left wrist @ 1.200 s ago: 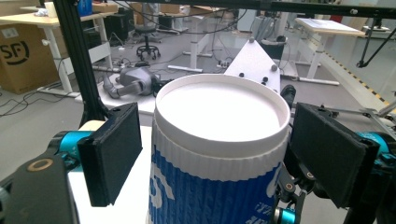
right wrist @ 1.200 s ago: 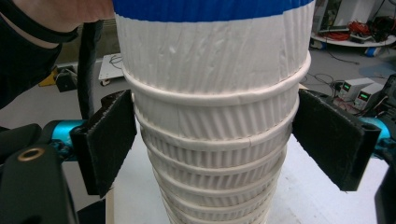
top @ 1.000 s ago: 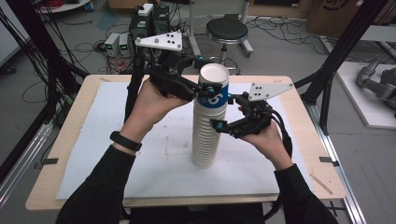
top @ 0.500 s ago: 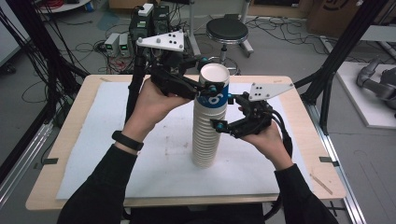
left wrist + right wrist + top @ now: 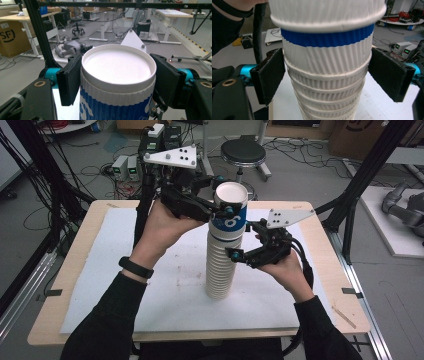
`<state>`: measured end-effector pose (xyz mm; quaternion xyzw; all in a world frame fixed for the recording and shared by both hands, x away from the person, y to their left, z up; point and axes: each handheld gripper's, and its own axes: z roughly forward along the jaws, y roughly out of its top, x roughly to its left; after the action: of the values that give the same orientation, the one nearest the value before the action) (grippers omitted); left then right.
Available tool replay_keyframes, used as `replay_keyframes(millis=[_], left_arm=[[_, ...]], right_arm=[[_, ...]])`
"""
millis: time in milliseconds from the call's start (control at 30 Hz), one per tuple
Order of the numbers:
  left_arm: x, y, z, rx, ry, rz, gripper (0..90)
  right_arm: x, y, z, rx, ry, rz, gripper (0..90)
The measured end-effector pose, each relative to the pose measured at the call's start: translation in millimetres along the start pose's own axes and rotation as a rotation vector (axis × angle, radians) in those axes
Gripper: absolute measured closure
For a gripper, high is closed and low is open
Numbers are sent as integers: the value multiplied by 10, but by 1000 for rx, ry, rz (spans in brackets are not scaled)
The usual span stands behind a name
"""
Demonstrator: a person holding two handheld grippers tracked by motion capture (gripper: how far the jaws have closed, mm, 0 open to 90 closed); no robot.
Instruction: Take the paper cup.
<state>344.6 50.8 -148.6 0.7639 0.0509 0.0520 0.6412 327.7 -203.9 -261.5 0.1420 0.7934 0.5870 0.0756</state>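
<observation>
On the table, left gripper [image 5: 220,212] fingers clench the upright stack's [image 5: 220,270] upside-down top cup [image 5: 231,215].

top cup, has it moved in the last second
No. The top cup sits at the same height on the stack, level with the table's far edge, left gripper around it.

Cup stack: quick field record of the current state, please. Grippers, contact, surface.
top cup: blue and white, ribbed, sits on top of the stack
cup stack: white ribbed cups, upright
left gripper: jaws clamp top cup just under its rim
right gripper: jaws flank the stack below the blue band; contact unclear
surface: white mat on wooden table
</observation>
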Motion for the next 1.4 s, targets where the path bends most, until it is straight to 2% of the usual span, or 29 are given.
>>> replay_keyframes(millis=[167,767,1067,1400], left_arm=[[-6,63,-30,-14,-1,2,291],[-83,337,-232,-67,23,50,292],[-125,442,-320,-112,23,66,294],[-201,485,-521,-111,48,79,294]], right_arm=[[-1,0,1,-1,0,2,148],[-7,-1,0,0,2,3,149],[-6,-2,-2,2,3,3,150],[-5,-1,-6,2,-1,1,150]])
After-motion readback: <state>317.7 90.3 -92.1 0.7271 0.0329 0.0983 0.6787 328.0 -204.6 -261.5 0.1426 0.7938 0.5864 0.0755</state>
